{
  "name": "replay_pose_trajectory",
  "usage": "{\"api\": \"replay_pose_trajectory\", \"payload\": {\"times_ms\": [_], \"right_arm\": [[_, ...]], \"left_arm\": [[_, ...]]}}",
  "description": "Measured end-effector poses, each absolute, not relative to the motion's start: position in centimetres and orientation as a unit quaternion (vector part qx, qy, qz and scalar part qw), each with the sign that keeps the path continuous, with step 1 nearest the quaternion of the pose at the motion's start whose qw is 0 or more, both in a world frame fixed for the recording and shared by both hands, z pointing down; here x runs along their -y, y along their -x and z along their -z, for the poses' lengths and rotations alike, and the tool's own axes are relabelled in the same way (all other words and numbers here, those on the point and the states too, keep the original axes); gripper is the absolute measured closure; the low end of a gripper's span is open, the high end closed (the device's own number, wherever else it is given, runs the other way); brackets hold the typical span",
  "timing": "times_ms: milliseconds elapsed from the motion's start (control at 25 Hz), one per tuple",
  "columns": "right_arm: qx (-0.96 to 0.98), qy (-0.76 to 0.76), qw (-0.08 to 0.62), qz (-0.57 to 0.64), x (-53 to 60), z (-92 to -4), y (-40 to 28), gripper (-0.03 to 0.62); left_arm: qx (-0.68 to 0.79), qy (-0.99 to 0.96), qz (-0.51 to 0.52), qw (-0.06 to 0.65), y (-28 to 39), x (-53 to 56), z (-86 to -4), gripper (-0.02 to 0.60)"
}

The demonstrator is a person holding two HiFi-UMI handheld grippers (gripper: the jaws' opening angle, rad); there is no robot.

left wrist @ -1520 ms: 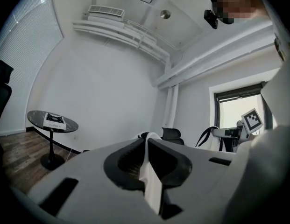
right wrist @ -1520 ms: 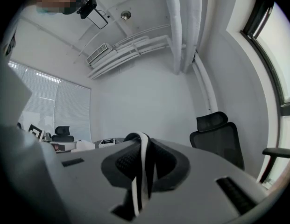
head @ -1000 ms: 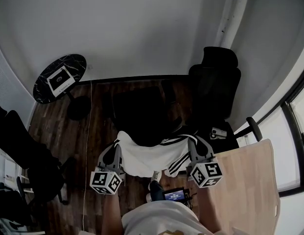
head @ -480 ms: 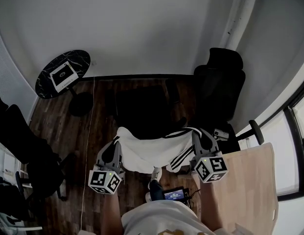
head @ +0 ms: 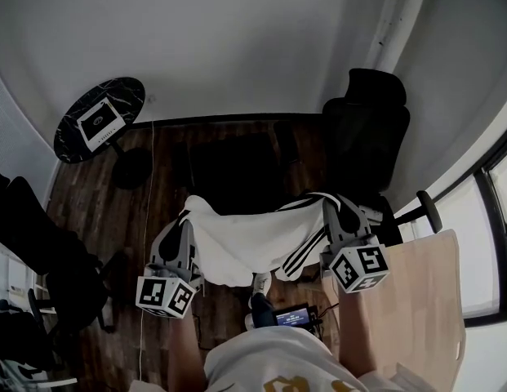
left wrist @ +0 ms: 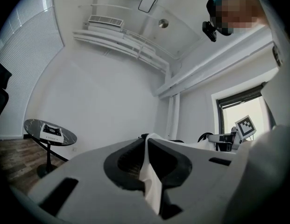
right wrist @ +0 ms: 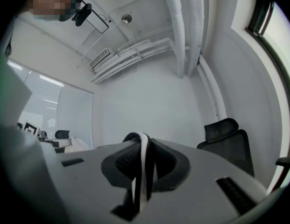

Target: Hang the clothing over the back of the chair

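The left gripper [left wrist: 147, 141] has its jaws closed on the clothing [left wrist: 152, 188] — a white fold is pinched between the dark pads and hangs out at the near end. The cloth runs off to the right, toward a marker cube [left wrist: 246, 125] in front of a window [left wrist: 238, 107]. Far left, a round dark table [left wrist: 33, 126] stands on a wood floor [left wrist: 11, 154] — a white-framed card [left wrist: 51, 132] lies on it. Behind is a white wall [left wrist: 102, 97].
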State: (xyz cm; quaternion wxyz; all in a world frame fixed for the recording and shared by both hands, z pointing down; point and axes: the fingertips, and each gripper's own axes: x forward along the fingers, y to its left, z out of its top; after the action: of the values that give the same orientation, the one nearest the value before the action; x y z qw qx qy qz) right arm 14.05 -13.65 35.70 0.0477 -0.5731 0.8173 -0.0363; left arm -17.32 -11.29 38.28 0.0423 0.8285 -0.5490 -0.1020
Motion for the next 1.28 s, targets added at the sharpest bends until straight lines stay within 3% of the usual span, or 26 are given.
{"api": "replay_pose_trajectory", "payload": {"times_ms": [1280], "right_arm": [[-0.847, 0.531, 0.007, 0.008, 31.5, -33.7, -11.1, 0.562]], "left_arm": [[0.550, -0.829, 0.093, 0.050, 19.0, 27.9, -36.2, 0.543]]}}
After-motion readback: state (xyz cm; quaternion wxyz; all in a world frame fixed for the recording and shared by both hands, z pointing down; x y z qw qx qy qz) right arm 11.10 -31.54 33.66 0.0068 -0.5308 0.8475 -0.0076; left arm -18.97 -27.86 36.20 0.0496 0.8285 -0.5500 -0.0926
